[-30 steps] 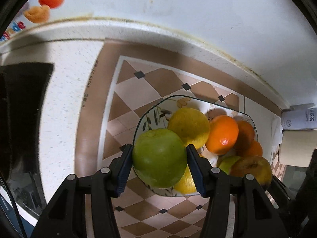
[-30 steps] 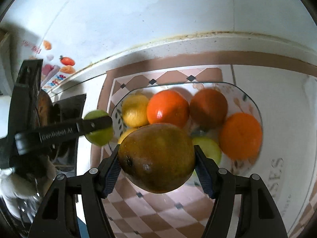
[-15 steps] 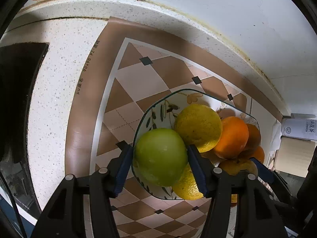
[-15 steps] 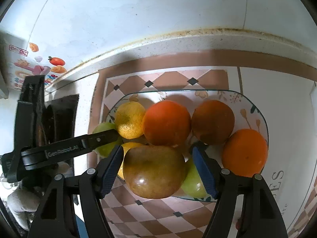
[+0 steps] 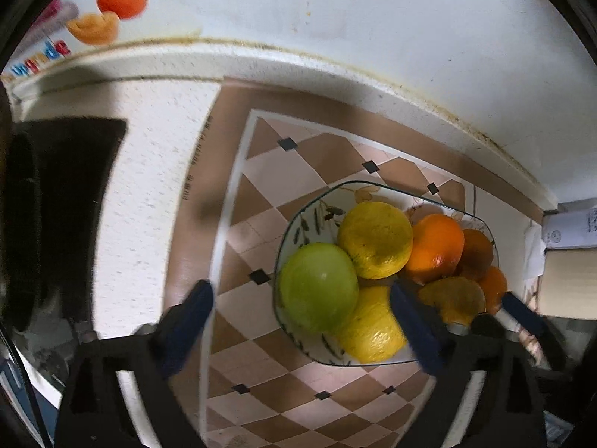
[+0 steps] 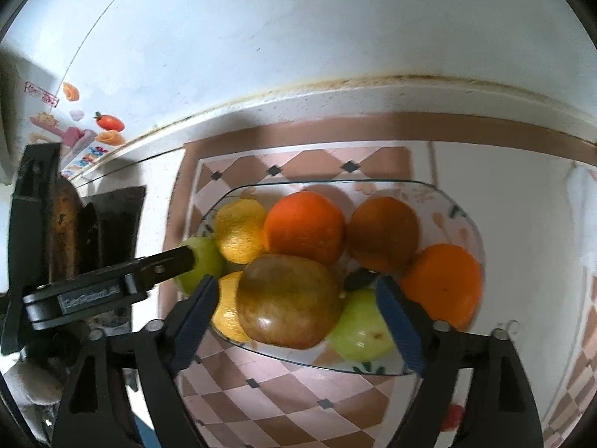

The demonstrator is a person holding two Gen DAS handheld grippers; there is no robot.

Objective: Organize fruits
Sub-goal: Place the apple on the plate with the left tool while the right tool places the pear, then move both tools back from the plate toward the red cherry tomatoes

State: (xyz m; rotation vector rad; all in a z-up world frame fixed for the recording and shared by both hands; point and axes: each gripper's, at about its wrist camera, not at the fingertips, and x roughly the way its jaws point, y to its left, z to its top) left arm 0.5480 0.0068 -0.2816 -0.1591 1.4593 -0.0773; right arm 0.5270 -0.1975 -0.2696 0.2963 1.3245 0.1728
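Note:
A glass fruit plate sits on a checkered mat and holds lemons, oranges and green apples. In the left wrist view my left gripper is open; a green apple rests on the plate's near left edge between its spread fingers, untouched. In the right wrist view my right gripper is open around a brown-green pear that lies on the plate's front, with gaps on both sides. The left gripper's finger shows there beside the green apple.
The checkered mat lies on a white speckled counter against a white wall. A black stove stands at the left. A box and paper roll stand at the right. Fruit stickers are on the wall.
Both grippers have opened and let go: the green apple and the pear now rest on the plate. The left gripper has drawn back a little.

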